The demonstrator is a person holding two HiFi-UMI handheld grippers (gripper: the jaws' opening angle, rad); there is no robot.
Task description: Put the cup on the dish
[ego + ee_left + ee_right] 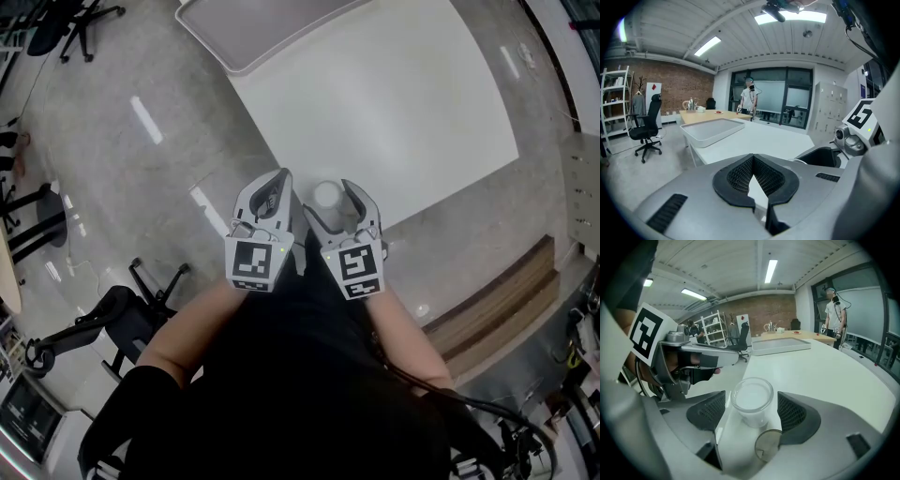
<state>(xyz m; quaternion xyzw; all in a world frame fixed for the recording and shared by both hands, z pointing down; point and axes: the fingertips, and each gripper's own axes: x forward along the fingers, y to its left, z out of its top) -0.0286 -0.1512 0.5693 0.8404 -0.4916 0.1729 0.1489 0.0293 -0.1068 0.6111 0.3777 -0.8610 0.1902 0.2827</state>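
A clear glass cup [752,401] stands upright on the white table [403,103], close to its near corner. It is between the jaws of my right gripper [751,412], which is open: both pads stand off the glass. A small round grey disc [768,445] lies flat just on my side of the cup, partly under the right jaw. From the head view the cup [327,195] shows as a pale circle inside the right gripper [329,202]. My left gripper [273,187] is beside it on the left, shut and empty, its pads meeting at the tips [752,158].
A large white tray [262,28] overhangs the table's far left corner. The table's edge runs just under both grippers, with grey floor to the left. A person [749,96] stands far behind by a wooden table [715,112]. A black office chair [647,126] is at the left.
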